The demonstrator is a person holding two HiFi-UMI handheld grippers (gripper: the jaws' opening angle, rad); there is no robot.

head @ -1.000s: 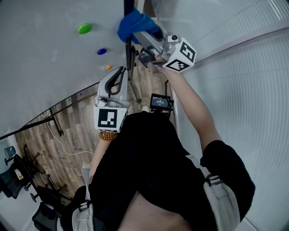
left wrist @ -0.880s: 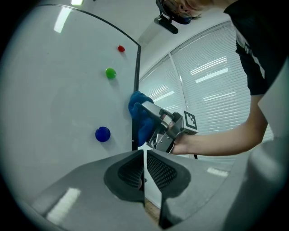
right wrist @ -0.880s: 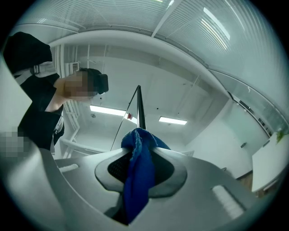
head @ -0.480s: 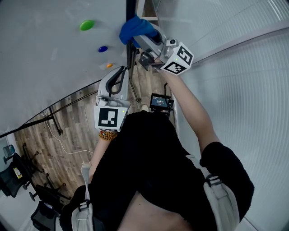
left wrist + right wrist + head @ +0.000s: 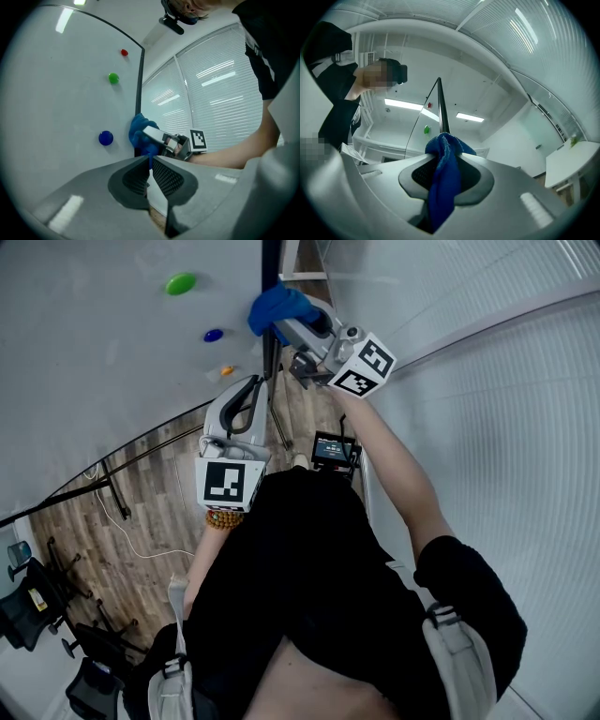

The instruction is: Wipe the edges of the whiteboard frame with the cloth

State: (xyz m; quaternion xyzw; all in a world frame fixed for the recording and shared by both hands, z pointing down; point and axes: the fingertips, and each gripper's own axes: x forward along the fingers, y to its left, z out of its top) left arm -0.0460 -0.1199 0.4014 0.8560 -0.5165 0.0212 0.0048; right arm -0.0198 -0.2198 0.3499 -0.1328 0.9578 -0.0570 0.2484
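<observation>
Blue cloth clamped in right claw against upright frame edge; left claw together, empty.

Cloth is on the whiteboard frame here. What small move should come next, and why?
Probably slide the right gripper along the frame, cloth kept pressed on. Its jaws clamp the cloth, which sits against the dark edge, and the left gripper view shows a long run of frame above it.

Head view steeply downward, both gripper views close and upward, all sharing the whiteboard frame.
</observation>
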